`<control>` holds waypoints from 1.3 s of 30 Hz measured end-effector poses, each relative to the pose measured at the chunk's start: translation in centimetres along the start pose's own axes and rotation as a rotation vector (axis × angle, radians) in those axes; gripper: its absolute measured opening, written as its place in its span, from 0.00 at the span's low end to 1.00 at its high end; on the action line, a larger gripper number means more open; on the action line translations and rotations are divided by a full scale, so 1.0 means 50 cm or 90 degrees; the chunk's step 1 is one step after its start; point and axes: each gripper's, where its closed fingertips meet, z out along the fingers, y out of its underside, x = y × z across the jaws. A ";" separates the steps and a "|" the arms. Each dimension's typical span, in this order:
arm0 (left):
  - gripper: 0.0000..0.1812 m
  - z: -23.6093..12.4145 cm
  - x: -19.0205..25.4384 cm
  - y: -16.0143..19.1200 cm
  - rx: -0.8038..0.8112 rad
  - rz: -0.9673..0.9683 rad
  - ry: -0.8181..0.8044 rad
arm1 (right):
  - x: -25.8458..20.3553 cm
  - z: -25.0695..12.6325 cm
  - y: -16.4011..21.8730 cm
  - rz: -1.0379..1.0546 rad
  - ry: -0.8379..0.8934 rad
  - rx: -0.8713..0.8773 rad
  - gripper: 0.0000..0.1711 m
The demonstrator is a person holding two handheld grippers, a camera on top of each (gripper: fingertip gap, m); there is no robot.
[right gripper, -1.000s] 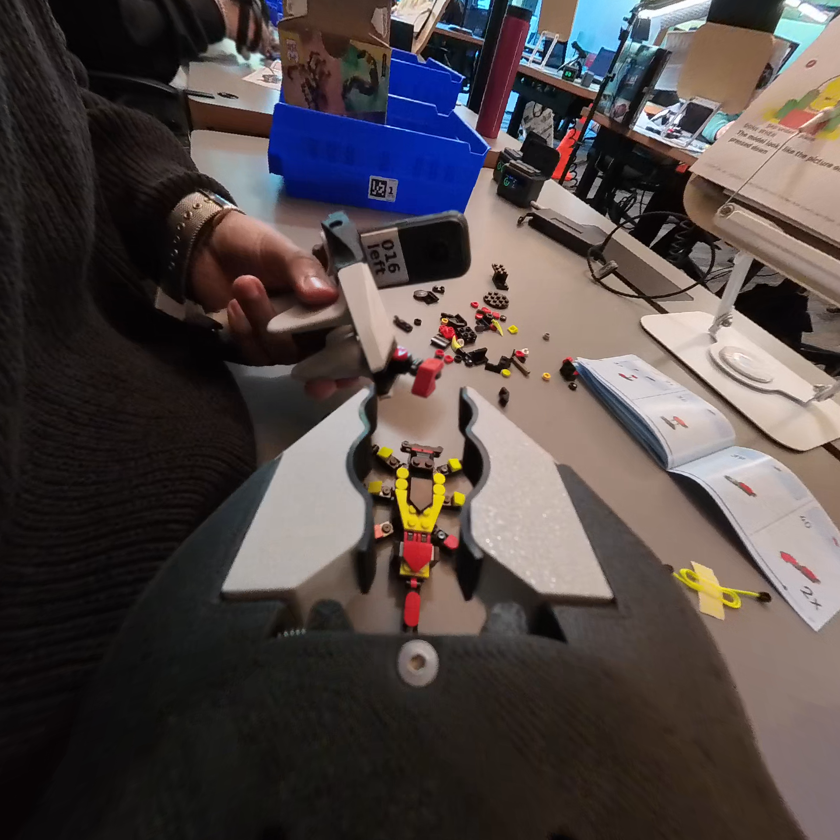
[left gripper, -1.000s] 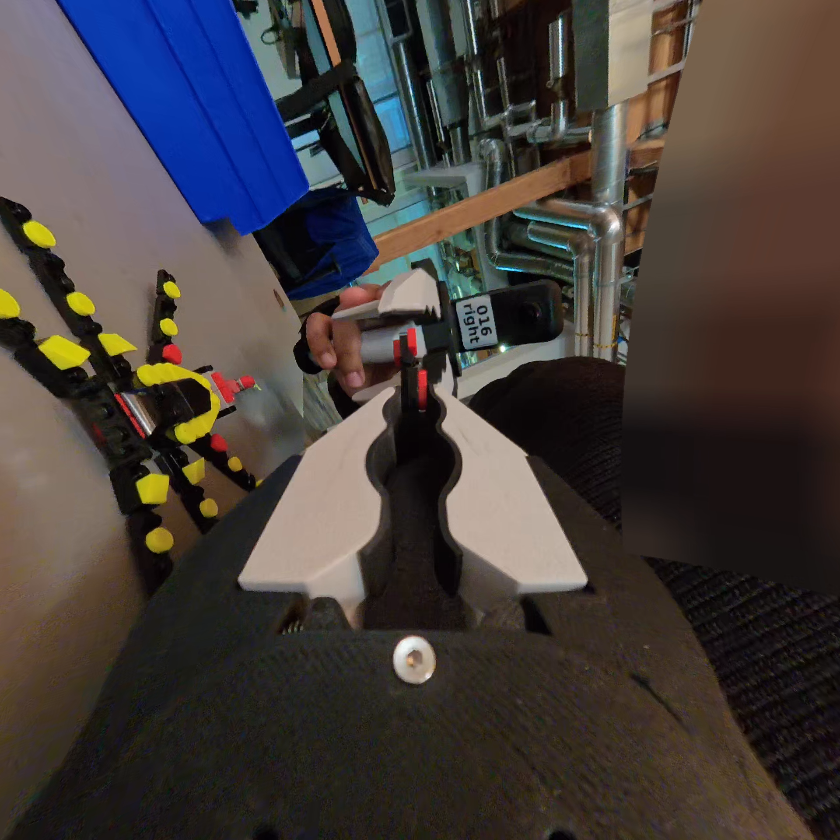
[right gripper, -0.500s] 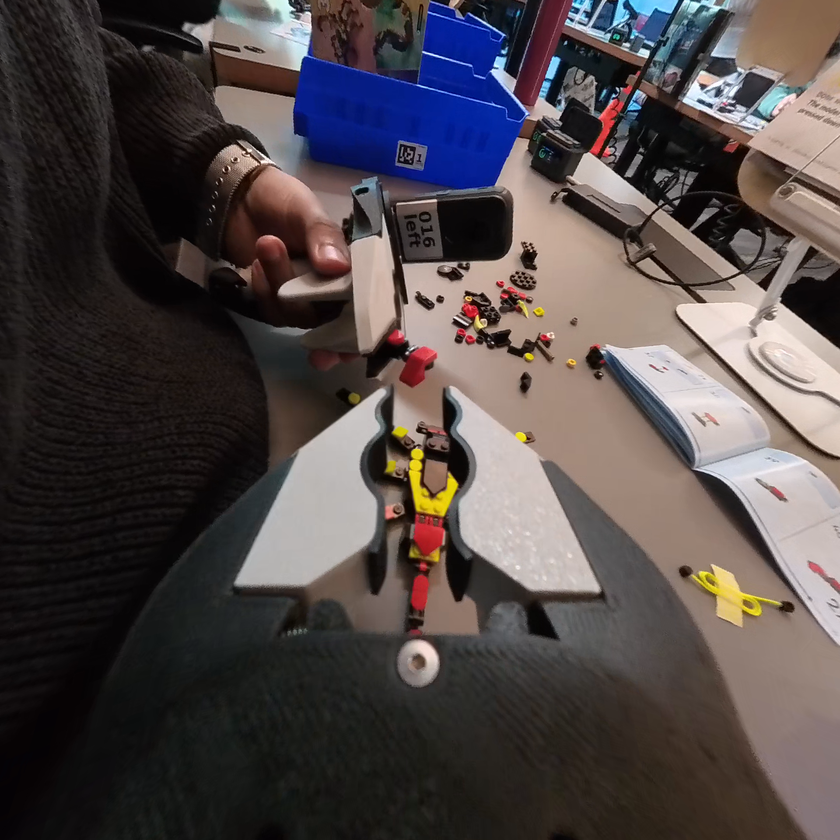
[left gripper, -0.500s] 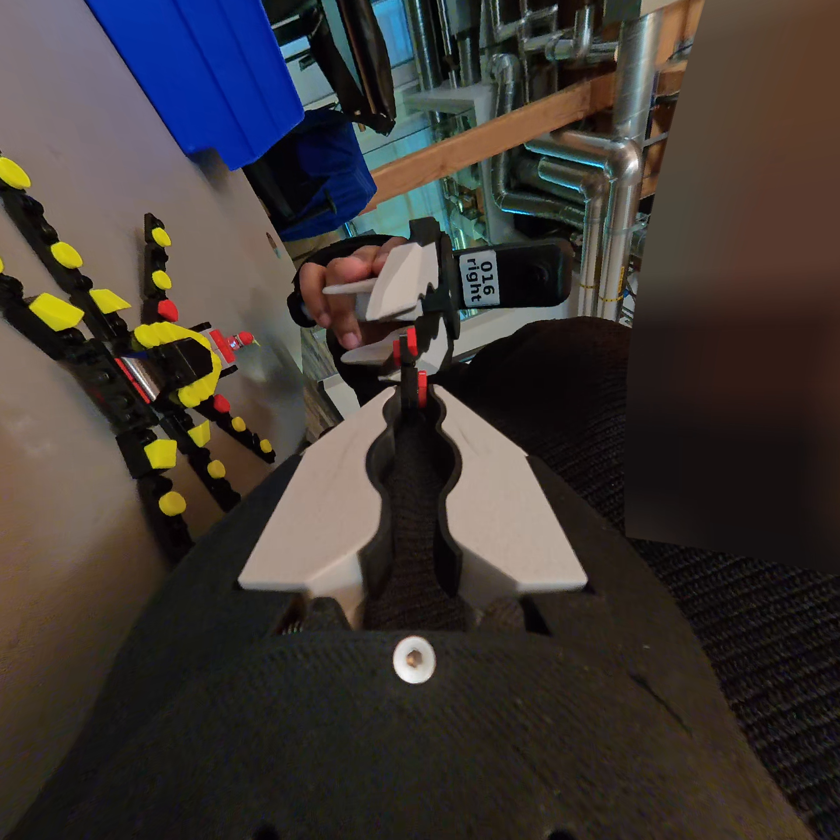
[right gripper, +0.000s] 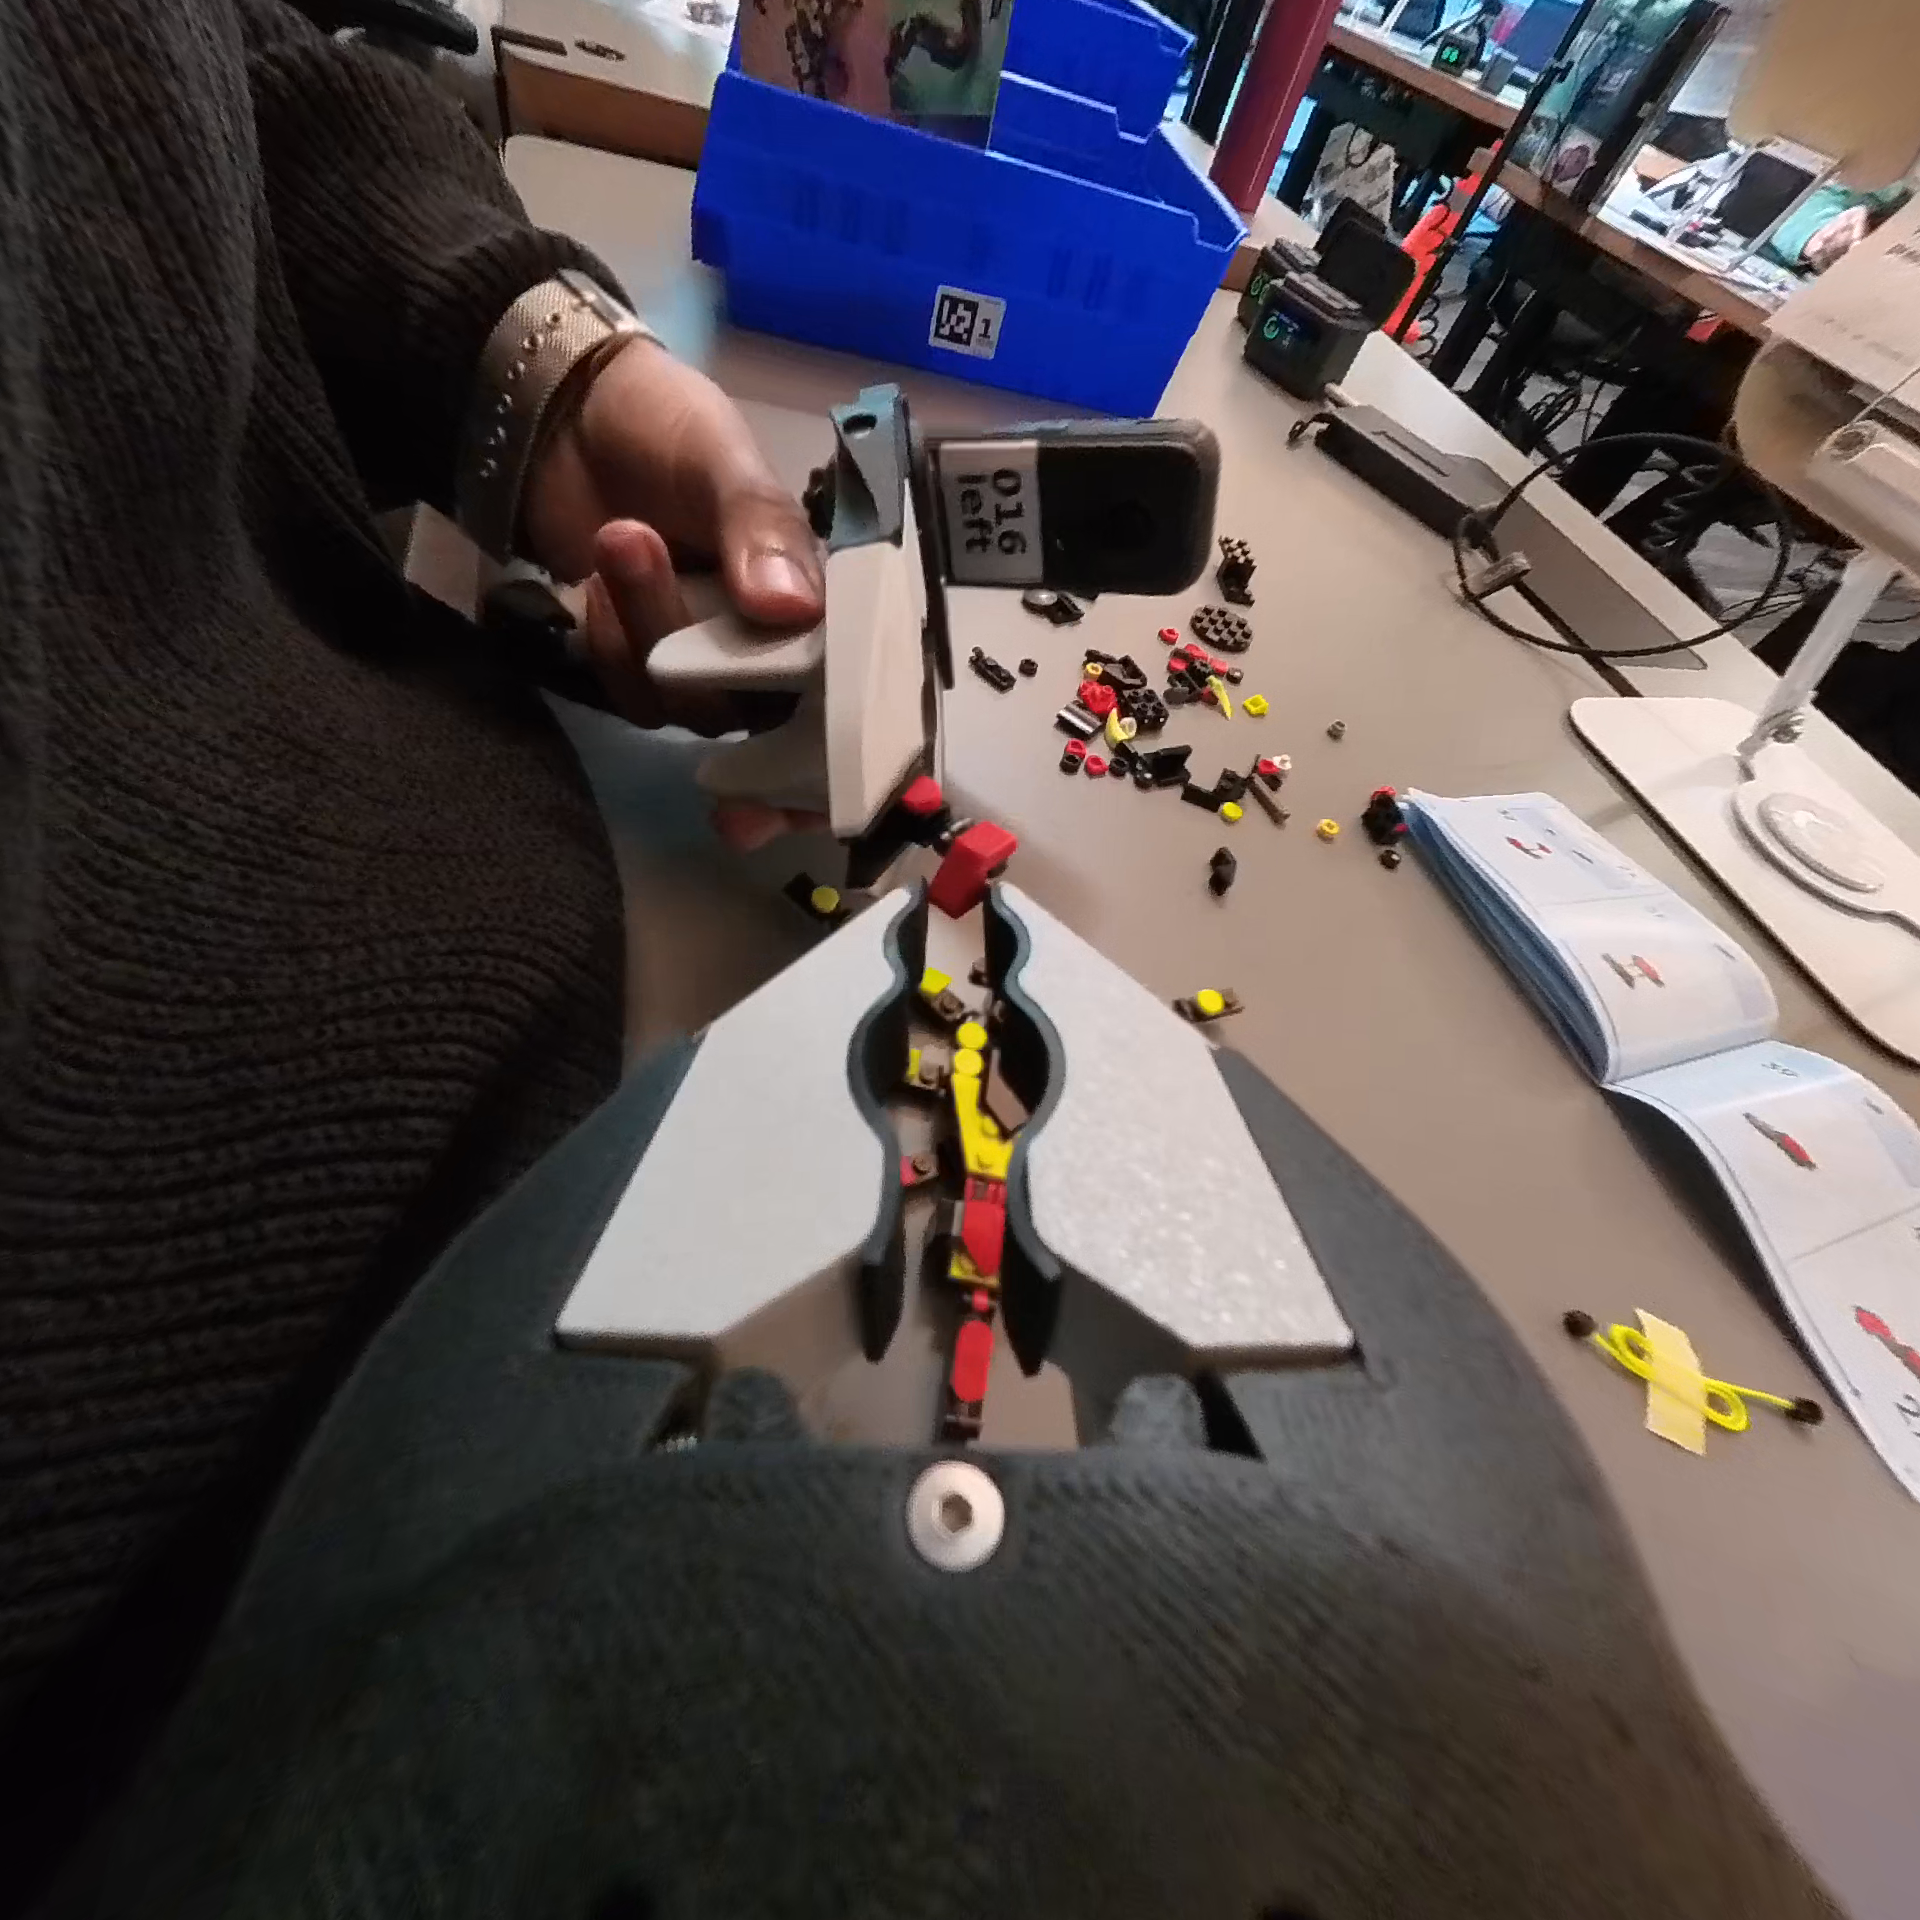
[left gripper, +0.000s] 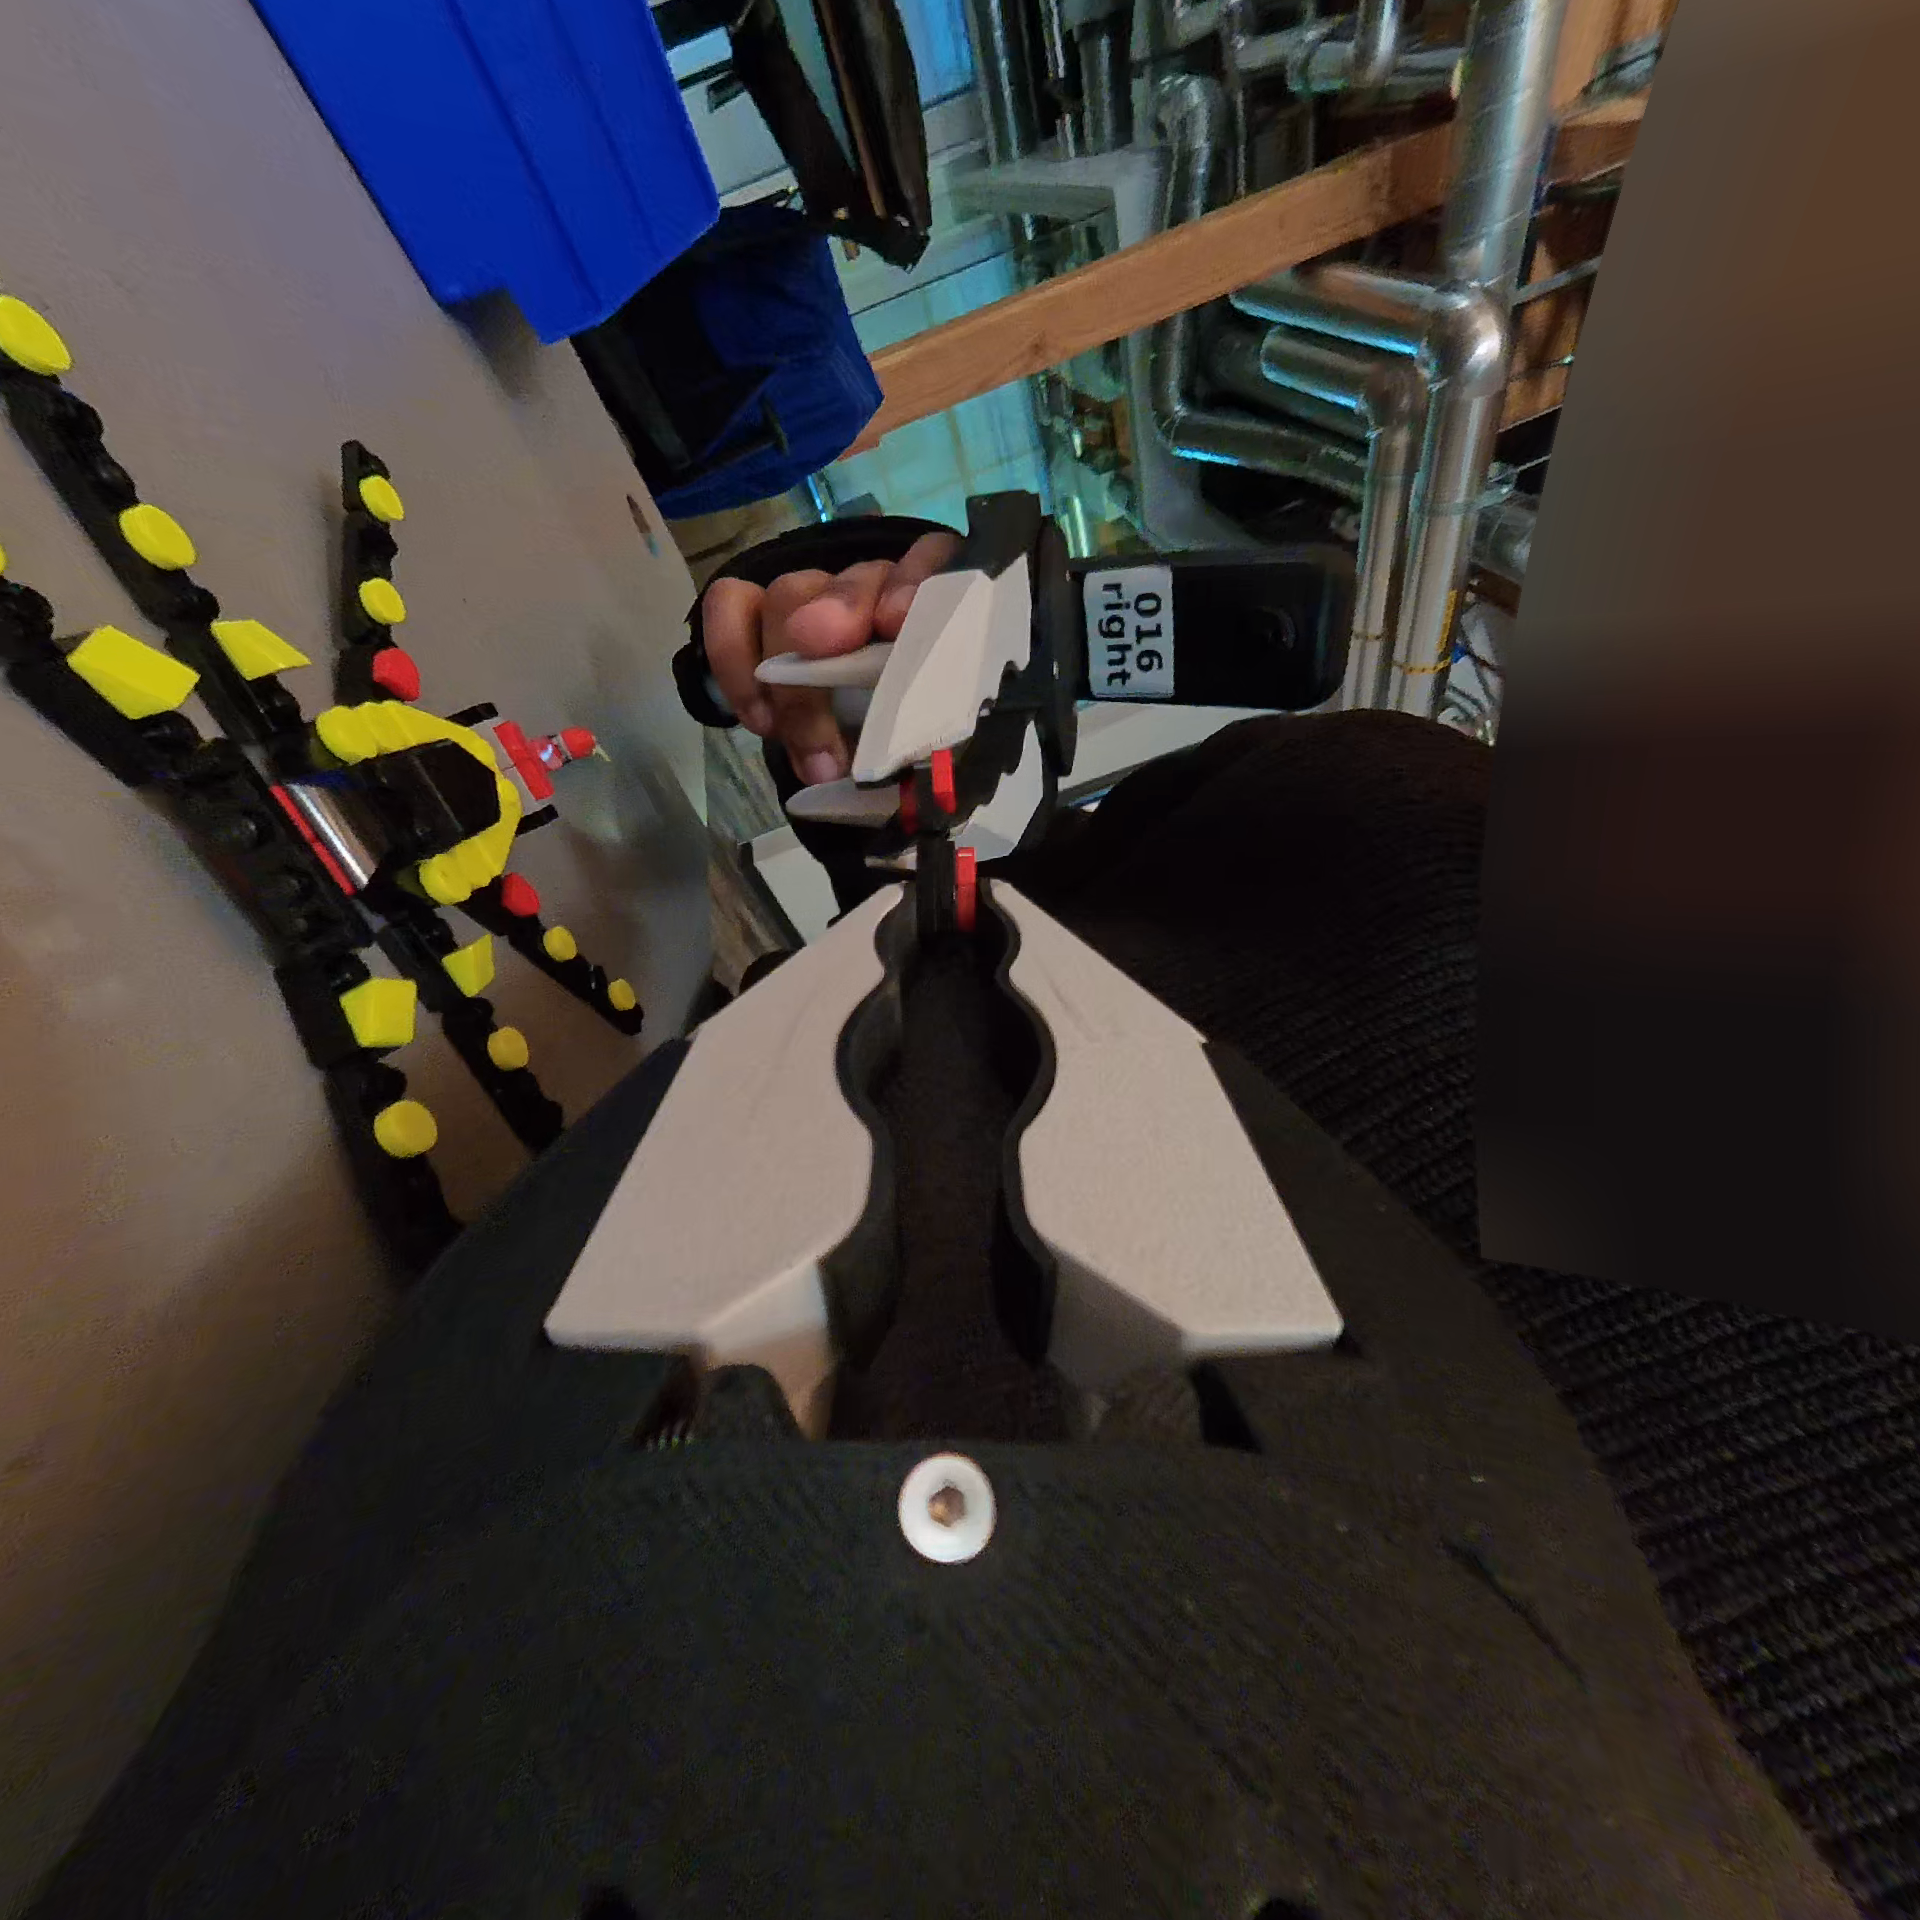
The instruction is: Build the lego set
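Note:
My left gripper (left gripper: pixel 940 904) is shut on a small black and red lego sub-assembly (left gripper: pixel 943 878) and holds it in the air above the table. It also shows in the right wrist view (right gripper: pixel 883 821). My right gripper (right gripper: pixel 954 909) has its jaws closed narrowly on the red brick (right gripper: pixel 971 862) at the free end of that sub-assembly. It faces the left one in the left wrist view (left gripper: pixel 925 779). The black, yellow and red lego model (left gripper: pixel 416 810) lies on the table below and shows between the right fingers (right gripper: pixel 977 1132).
Loose lego pieces (right gripper: pixel 1153 717) lie scattered mid-table. An open instruction booklet (right gripper: pixel 1579 935) is at the right, with a white lamp base (right gripper: pixel 1766 790) behind it. A blue bin (right gripper: pixel 956 239) stands at the back. A yellow band with tape (right gripper: pixel 1673 1392) lies near the front right. The tips of both grippers are at nearly the same place. From either gripper's tips it is about 25 centimetres to the yellow band with tape (right gripper: pixel 1673 1392).
My right gripper moved up to the left one and closed from wide open onto the red brick. My left gripper stayed shut on the sub-assembly.

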 end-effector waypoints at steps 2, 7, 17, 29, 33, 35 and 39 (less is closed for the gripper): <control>0.03 -0.003 -0.003 0.004 -0.016 0.008 -0.012 | -0.006 0.002 0.003 0.002 -0.011 -0.007 0.05; 0.03 -0.006 -0.006 0.020 -0.058 0.021 -0.026 | -0.022 0.002 0.007 0.006 -0.045 -0.011 0.04; 0.03 -0.007 -0.003 0.014 -0.043 0.014 -0.017 | -0.017 0.000 0.005 0.027 -0.044 -0.010 0.04; 0.03 -0.013 -0.035 -0.023 0.028 0.120 -0.148 | 0.028 0.010 0.025 0.085 0.050 -0.065 0.21; 0.03 -0.019 -0.049 -0.023 0.013 0.177 -0.208 | 0.042 0.004 0.034 0.048 0.087 -0.090 0.14; 0.03 -0.018 -0.051 -0.024 0.011 0.188 -0.219 | 0.043 0.005 0.035 0.061 0.086 -0.090 0.15; 0.03 -0.011 -0.049 -0.023 0.021 0.191 -0.219 | 0.046 0.011 0.029 0.087 0.095 -0.084 0.18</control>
